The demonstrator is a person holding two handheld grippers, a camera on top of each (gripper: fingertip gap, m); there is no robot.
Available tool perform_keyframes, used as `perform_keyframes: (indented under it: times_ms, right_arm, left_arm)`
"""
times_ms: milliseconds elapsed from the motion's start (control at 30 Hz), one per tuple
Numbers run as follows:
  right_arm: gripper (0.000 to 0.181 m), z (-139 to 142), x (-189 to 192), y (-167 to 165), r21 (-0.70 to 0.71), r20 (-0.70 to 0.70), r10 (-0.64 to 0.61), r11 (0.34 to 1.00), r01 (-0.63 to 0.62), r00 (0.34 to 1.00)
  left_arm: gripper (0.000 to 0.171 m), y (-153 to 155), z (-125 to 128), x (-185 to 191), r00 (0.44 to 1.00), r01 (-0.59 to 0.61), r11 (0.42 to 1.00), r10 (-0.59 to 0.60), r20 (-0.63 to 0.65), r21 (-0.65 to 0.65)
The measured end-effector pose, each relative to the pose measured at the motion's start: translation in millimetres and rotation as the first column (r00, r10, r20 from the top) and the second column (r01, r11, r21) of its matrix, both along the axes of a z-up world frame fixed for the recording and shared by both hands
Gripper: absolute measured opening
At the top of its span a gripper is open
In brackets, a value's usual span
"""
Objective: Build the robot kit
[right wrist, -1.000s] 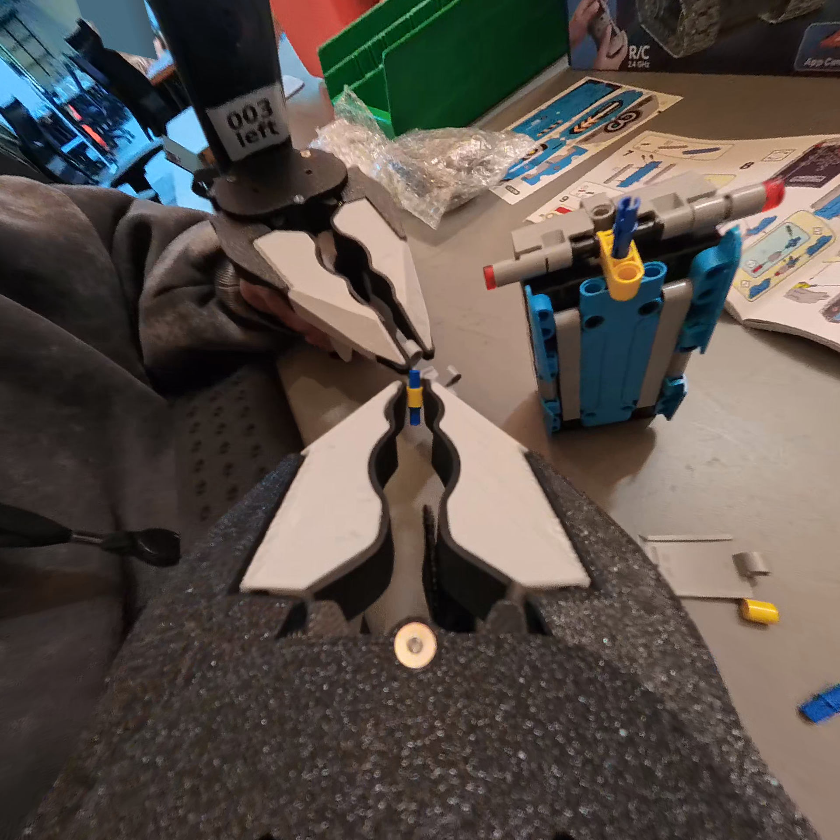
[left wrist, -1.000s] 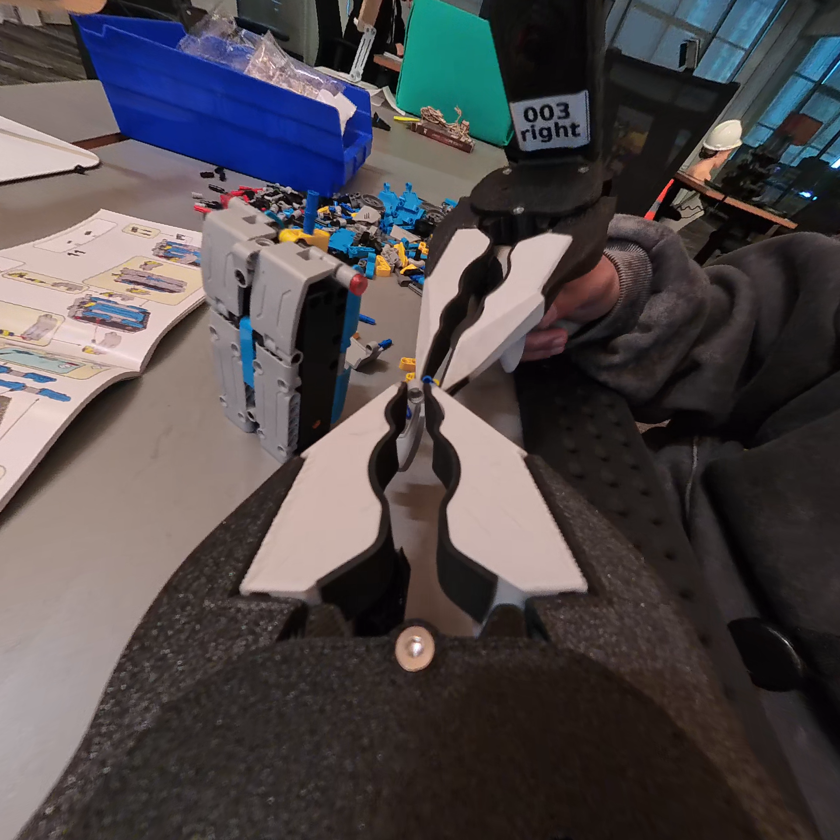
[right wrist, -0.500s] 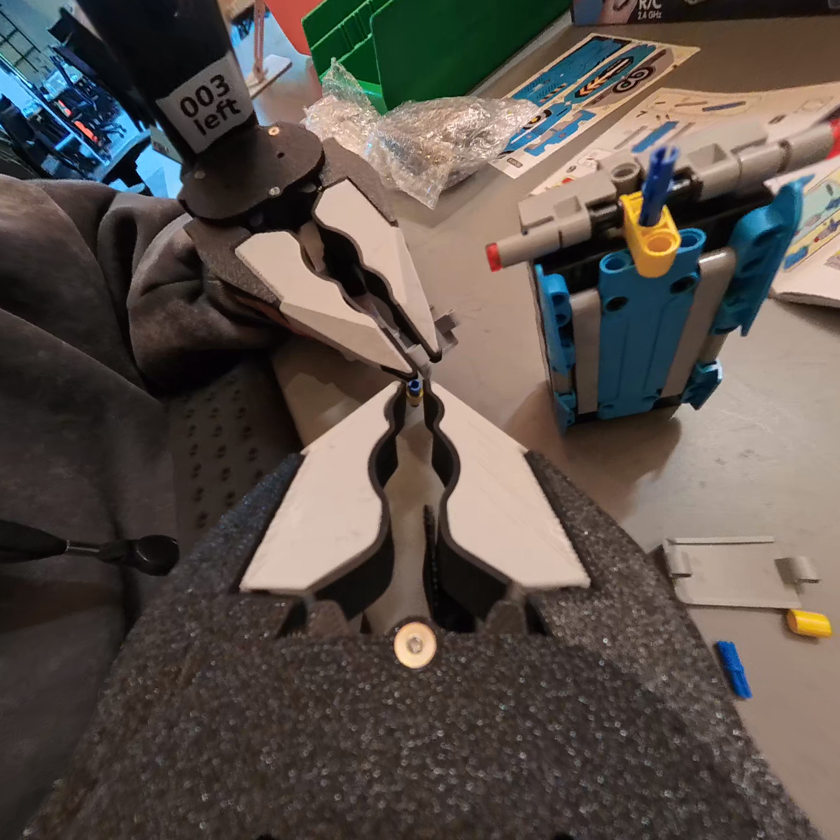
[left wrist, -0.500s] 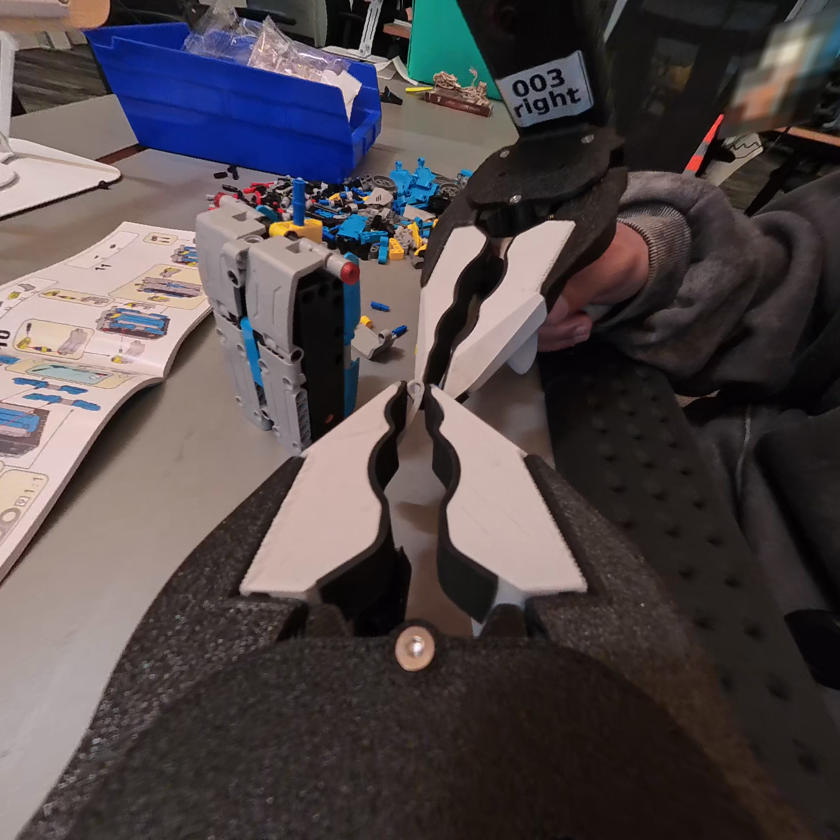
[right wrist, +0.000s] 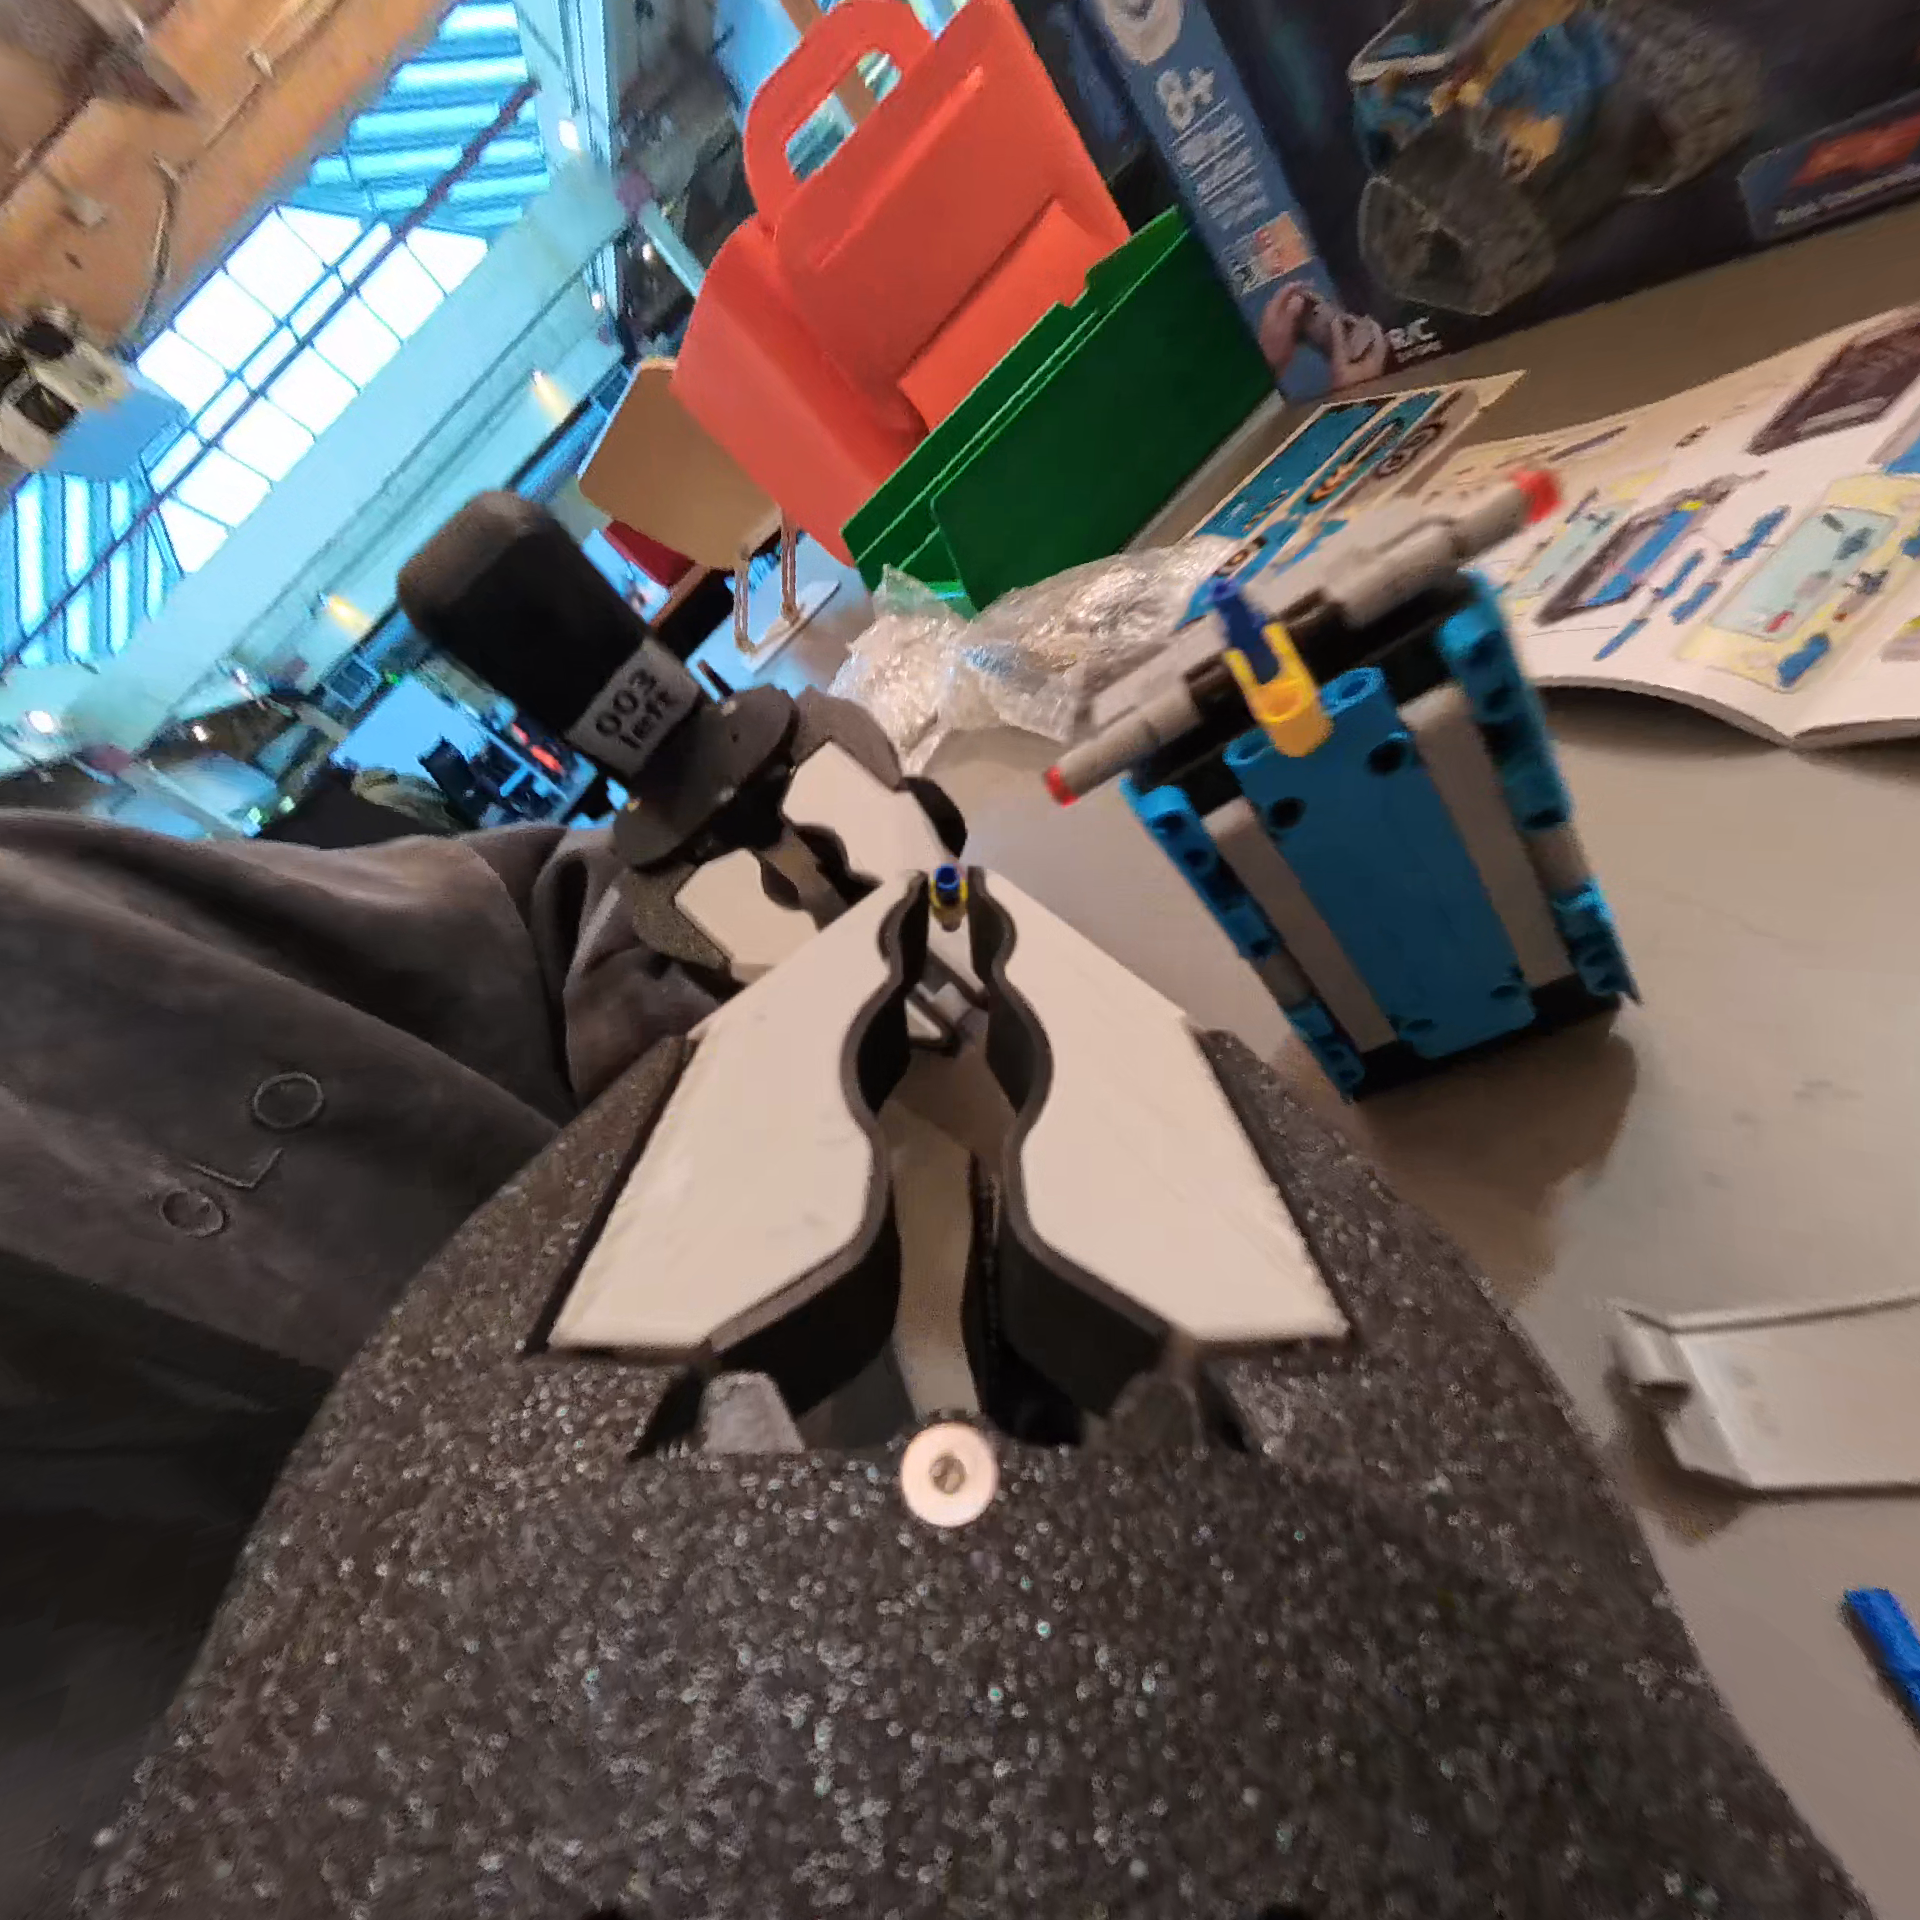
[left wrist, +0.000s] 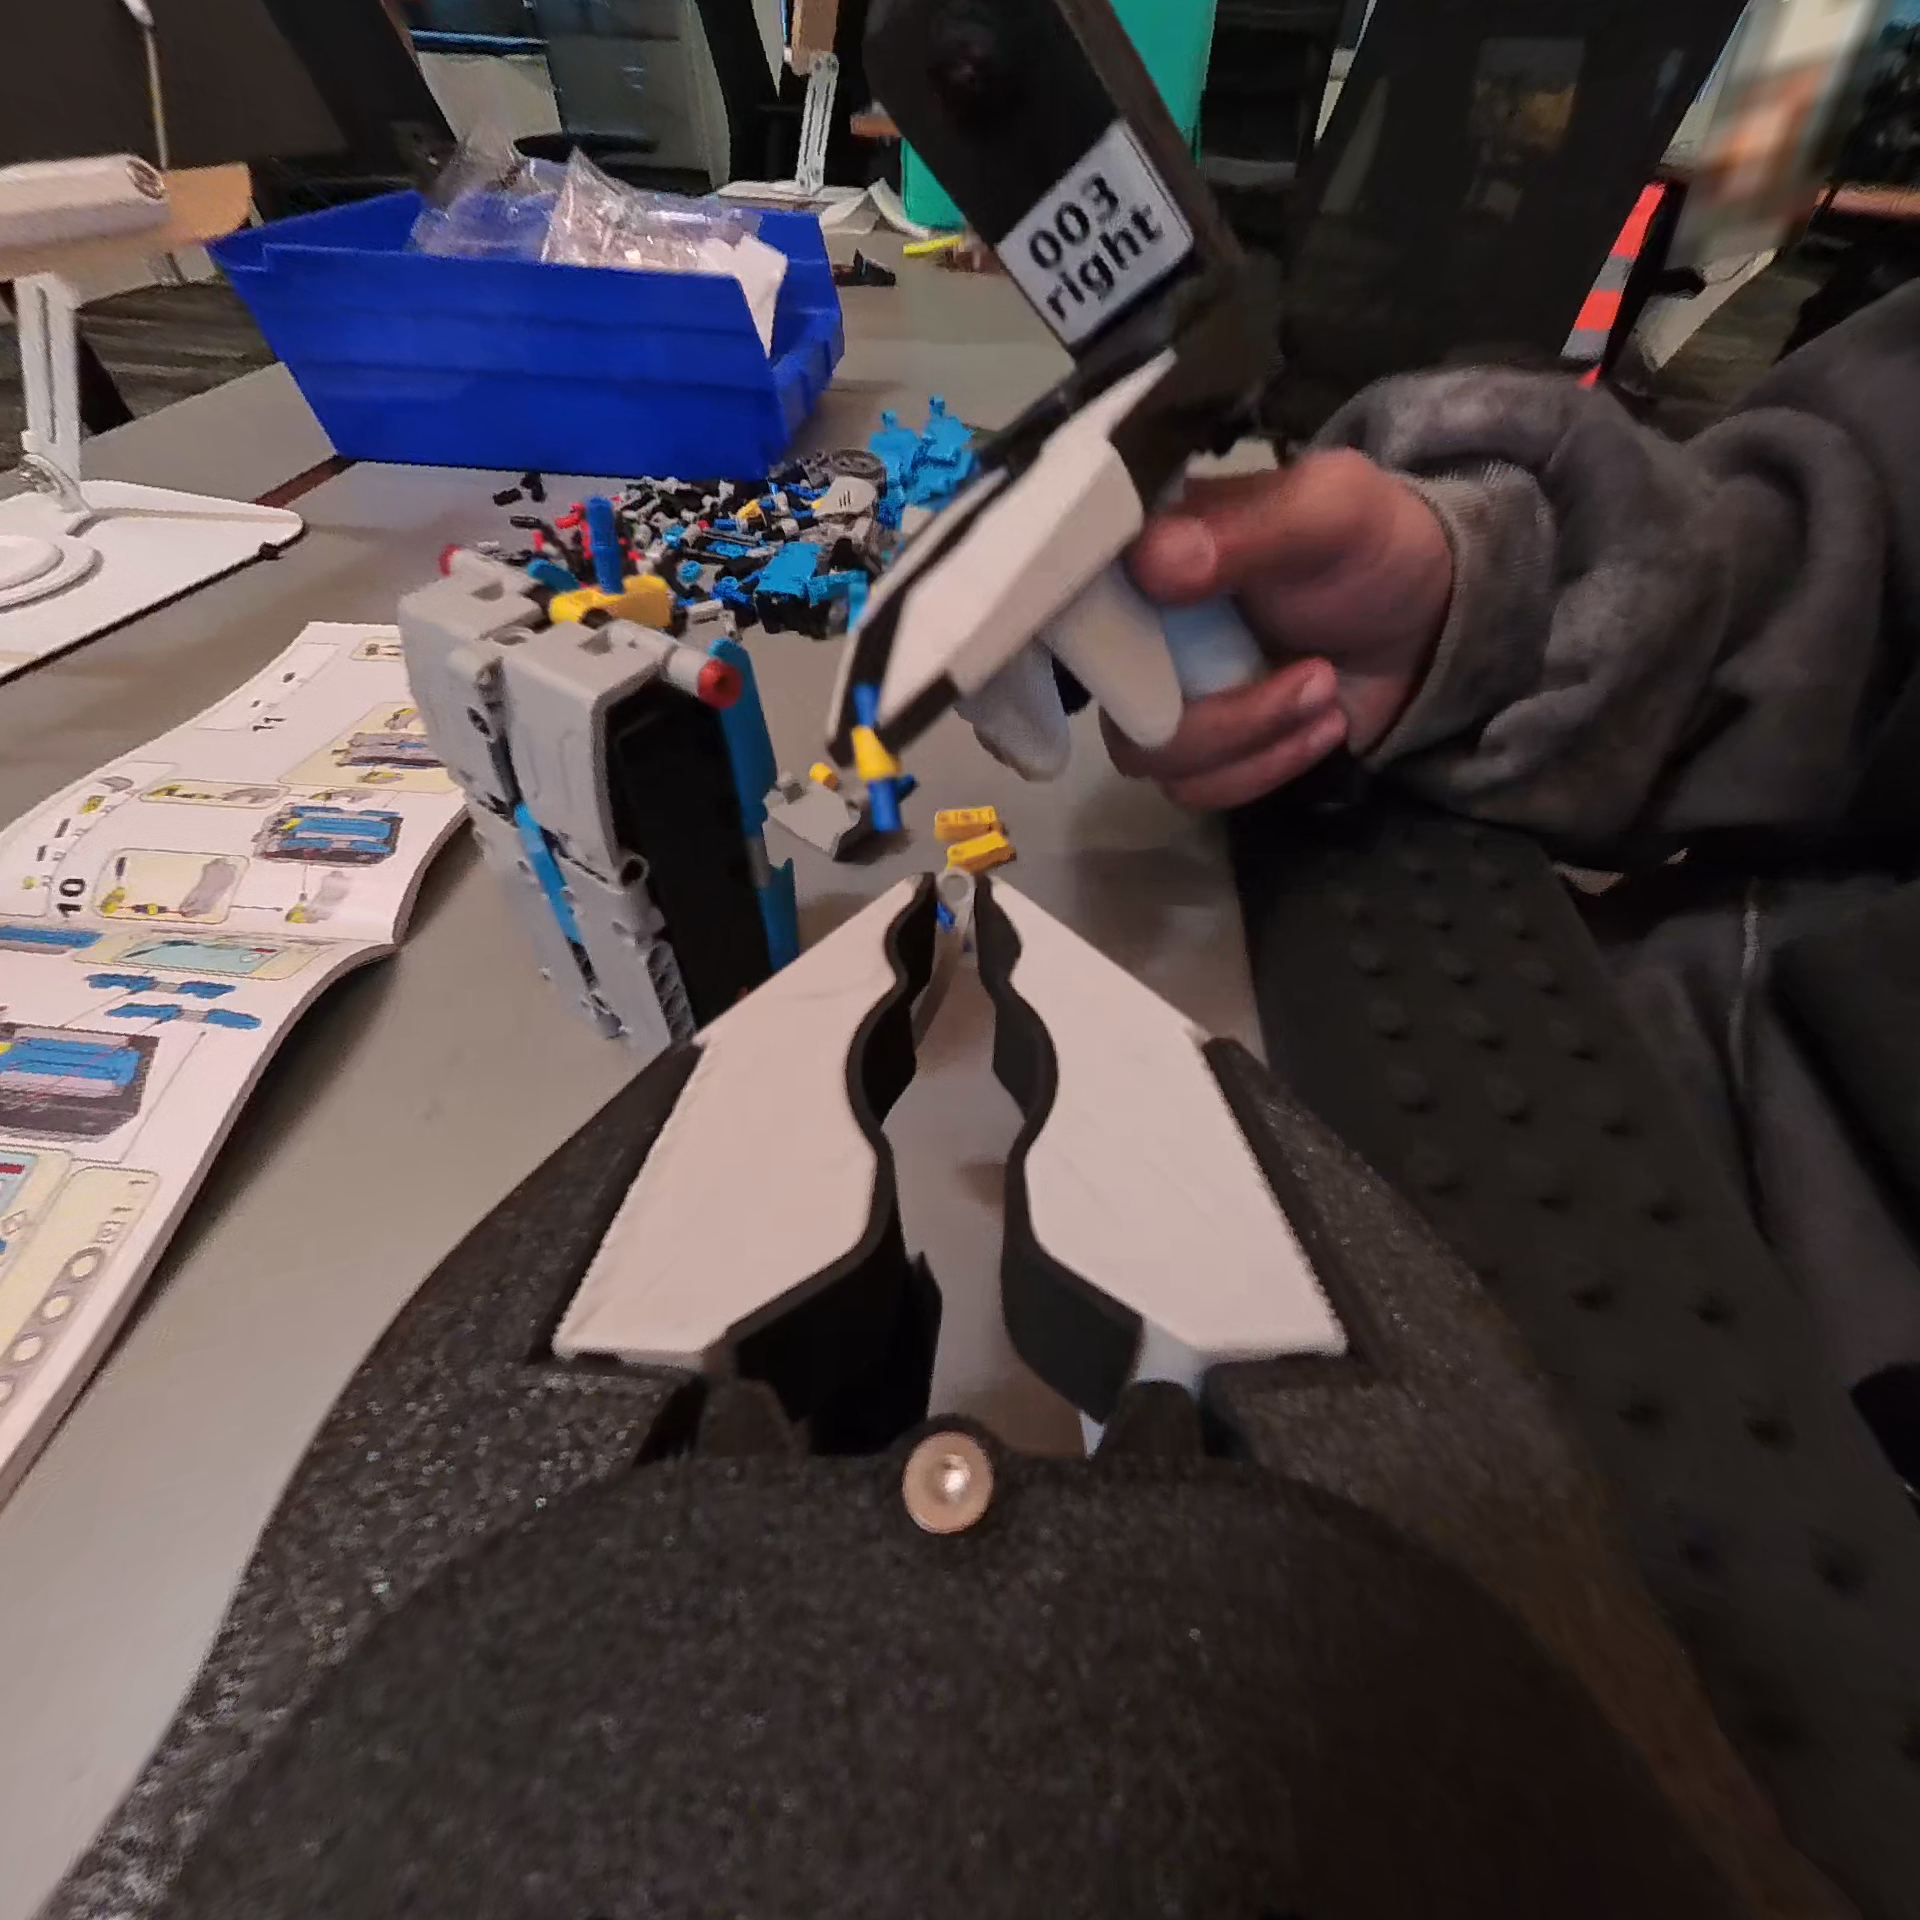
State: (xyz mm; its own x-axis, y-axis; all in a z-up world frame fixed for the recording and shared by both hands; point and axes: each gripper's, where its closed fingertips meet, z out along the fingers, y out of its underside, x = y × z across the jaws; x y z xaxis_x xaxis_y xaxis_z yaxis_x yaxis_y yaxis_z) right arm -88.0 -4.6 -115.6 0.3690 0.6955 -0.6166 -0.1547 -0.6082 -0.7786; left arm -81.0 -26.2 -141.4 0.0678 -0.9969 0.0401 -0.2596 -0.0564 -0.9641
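Right tongs (right wrist: 951,902) clamp a blue-and-yellow pin (right wrist: 945,896); left tongs (left wrist: 954,896) pinch a small grey piece (left wrist: 956,891), block model (left wrist: 613,821) standing left of them

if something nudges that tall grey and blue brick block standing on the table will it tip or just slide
The brick block probably tips: it stands on end, taller than its base. Its red-tipped axle sticks out sideways up top, likely to catch a knock. The grey table looks smooth, so a low push might slide it.

Both grippers, left gripper (left wrist: 954,902) and right gripper (right wrist: 951,896), have white wedge fingers lined black, speckled black foam bodies, one silver screw (left wrist: 947,1480), labelled black handles; grey fleece sleeve (left wrist: 1621,582) at right.
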Motion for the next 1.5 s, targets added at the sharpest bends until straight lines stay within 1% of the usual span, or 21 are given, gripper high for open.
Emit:
perform_keyframes:
  times_ms: [133,200,300,367,433,567,633,700,767,800,833,867,933,1000,1067,1100,1133,1200,1300,1400,1500]
  right_arm:
    - [0.007,-6,-12,-8,0.046,0.076,0.026,0.999,-0.029,0.997]
    - [0.007,-6,-14,-8,0.058,0.089,0.028,0.998,-0.033,0.996]
    - [0.007,-10,-14,-11,0.055,0.113,0.044,0.997,-0.050,0.993]
    - [0.007,-16,-12,-9,0.065,0.166,0.036,0.997,-0.047,0.985]
    - [0.007,-17,-9,-7,0.084,0.198,0.016,0.996,-0.033,0.980]
    - [0.007,-17,-8,-6,0.060,0.170,0.018,0.998,-0.028,0.985]
    - [0.007,-21,-7,-5,0.086,0.219,-0.001,0.996,-0.018,0.976]
    - [0.007,-24,-6,-4,0.115,0.277,-0.021,0.993,-0.011,0.961]
    - [0.007,-24,-4,-1,0.129,0.287,-0.045,0.992,0.008,0.957]
    - [0.007,-25,-2,1,0.131,0.291,-0.060,0.991,0.023,0.955]
    - [0.007,-25,0,3,0.132,0.290,-0.073,0.991,0.035,0.954]
    - [0.007,-24,1,3,0.125,0.281,-0.071,0.992,0.037,0.957]
    - [0.007,-21,1,3,0.111,0.248,-0.066,0.993,0.039,0.967]
    - [0.007,-14,1,1,0.095,0.177,-0.043,0.995,0.026,0.983]
    - [0.007,-9,0,-2,0.060,0.113,-0.004,0.998,-0.003,0.994]
    - [0.007,-5,-1,-4,0.053,0.071,0.018,0.998,-0.021,0.997]
    - [0.007,0,-3,-8,0.046,0.021,0.049,0.998,-0.050,0.999]
    - [0.007,5,-6,-14,0.042,-0.018,0.096,0.995,-0.096,0.995]
    - [0.007,18,-7,-19,0.052,-0.113,0.132,0.991,-0.127,0.985]
    - [0.006,33,-5,-23,0.076,-0.192,0.150,0.988,-0.138,0.970]
    - [0.007,41,-5,-23,0.084,-0.241,0.143,0.988,-0.126,0.960]
  left_arm:
    - [0.006,7,7,-4,0.999,-0.012,0.998,0.015,0.044,-0.068]
    - [0.006,6,8,-4,0.999,-0.011,0.998,0.013,0.048,-0.059]
    - [0.006,4,4,-3,1.000,-0.016,1.000,0.015,0.012,0.016]
    - [0.006,8,-2,-3,0.998,-0.048,0.995,0.051,-0.029,0.091]
    - [0.006,14,-1,-4,0.995,-0.082,0.985,0.089,-0.036,0.153]
    - [0.006,16,-3,-5,0.994,-0.084,0.975,0.096,-0.050,0.205]
    - [0.006,19,-7,-5,0.988,-0.101,0.942,0.133,-0.080,0.320]
    - [0.006,24,-11,-6,0.976,-0.119,0.877,0.189,-0.107,0.465]
    - [0.006,26,-13,-6,0.965,-0.122,0.803,0.234,-0.121,0.584]
    - [0.006,25,-13,-6,0.965,-0.117,0.775,0.237,-0.114,0.621]
    - [0.006,23,-12,-6,0.967,-0.115,0.766,0.233,-0.107,0.632]
    - [0.006,22,-9,-5,0.968,-0.124,0.771,0.231,-0.094,0.624]
    - [0.006,22,-4,-6,0.974,-0.137,0.802,0.215,-0.068,0.582]
    - [0.006,22,3,-8,0.980,-0.151,0.838,0.196,-0.032,0.524]
    - [0.006,13,14,-8,0.992,-0.124,0.889,0.119,0.038,0.441]
    - [0.006,5,20,-8,0.995,-0.090,0.917,0.065,0.077,0.390]
    - [0.006,1,26,-8,0.993,-0.070,0.938,0.035,0.109,0.340]
    - [0.006,-4,33,-10,0.987,-0.034,0.965,-0.008,0.159,0.259]
    - [0.006,-9,47,-14,0.966,0.023,0.993,-0.053,0.253,0.119]
    - [0.006,-9,60,-19,0.940,0.077,0.997,-0.067,0.336,-0.015]
    - [0.006,-8,66,-21,0.925,0.098,0.993,-0.065,0.374,-0.069]
